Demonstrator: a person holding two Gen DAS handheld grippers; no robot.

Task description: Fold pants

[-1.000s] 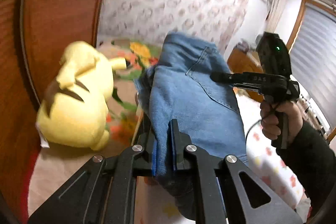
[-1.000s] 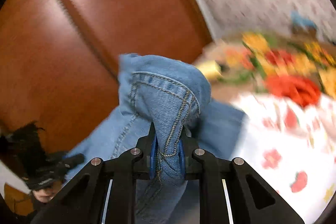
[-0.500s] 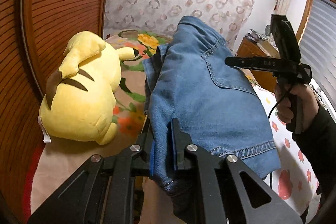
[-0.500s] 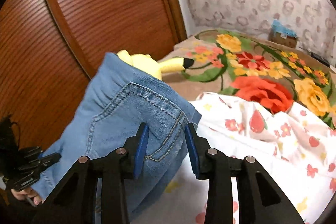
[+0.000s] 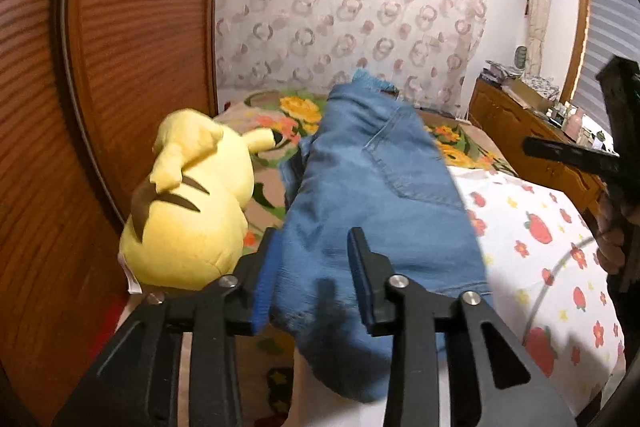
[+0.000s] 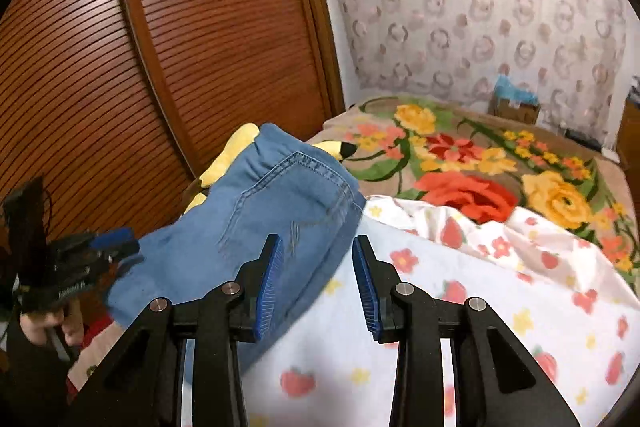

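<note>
Lying folded on the bed, the blue denim pants (image 5: 384,203) sit between your two tools, stitched pocket facing up. Your left gripper (image 5: 316,279) has its blue-padded jaws spread apart around the near denim edge, not clamping it. Your right gripper (image 6: 318,279) is spread too, its left pad over the fabric border and its right one over the strawberry-print sheet (image 6: 460,307). A yellow plush toy (image 5: 192,211) crowds the pants' left side, close to the ribbed wooden door (image 6: 180,47). Smooth sheet spreads rightward; beyond lies the flowered blanket (image 6: 480,163).
</note>
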